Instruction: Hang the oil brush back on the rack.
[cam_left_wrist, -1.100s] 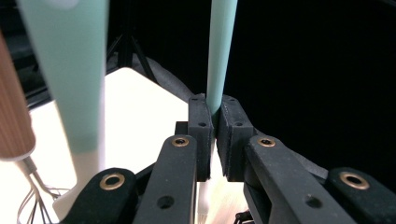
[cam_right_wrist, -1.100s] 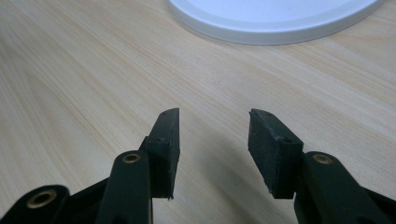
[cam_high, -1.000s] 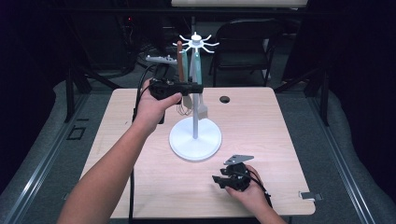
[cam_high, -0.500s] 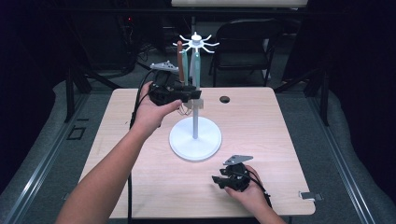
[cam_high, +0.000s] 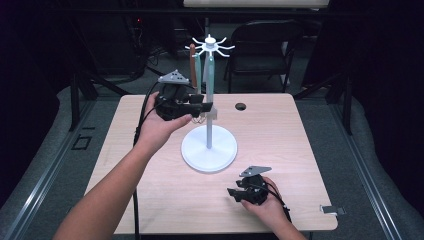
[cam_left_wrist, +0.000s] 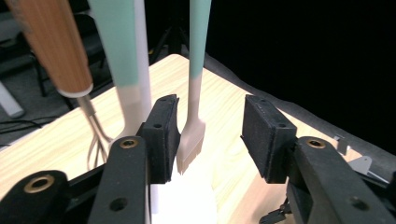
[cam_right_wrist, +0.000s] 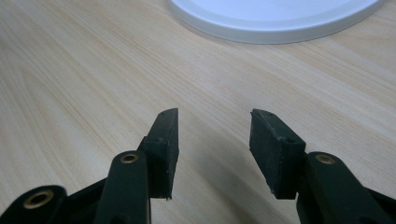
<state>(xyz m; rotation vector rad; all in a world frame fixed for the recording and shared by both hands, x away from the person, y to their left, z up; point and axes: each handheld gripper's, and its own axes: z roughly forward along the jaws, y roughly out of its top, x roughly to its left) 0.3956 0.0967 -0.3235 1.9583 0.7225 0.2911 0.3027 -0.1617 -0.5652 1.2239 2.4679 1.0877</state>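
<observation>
Three utensils: hang side by side from the white rack (cam_high: 209, 90) standing on the desk (cam_high: 280, 135).
Teal brush (cam_left_wrist: 192, 116): hangs upright from a spoke, bristle end down, between the pads of the left tongs (cam_left_wrist: 210, 135); it lies close beside the left-hand pad and well clear of the right-hand one, so nothing presses on it.
Teal utensil (cam_left_wrist: 122, 51): hangs just left of the brush, its pale lower part partly behind the left-hand pad.
Whisk (cam_left_wrist: 70, 65): brown handle, wire end down, farther left, apart from the tongs.
Left tongs, state: released, pads standing wide; the jaws have just been opening, the brush between them.
Left tongs, place: held level at the rack's post (cam_high: 209, 120) in the high view, above the round base (cam_high: 209, 150).
Right tongs (cam_right_wrist: 214, 140): released, nothing between the pads; resting low over bare desk near the base's front edge.
Change from earlier frame: a second ago the left tongs sat closed at the hanging utensils; now the pads are parted. Right tongs unchanged.
</observation>
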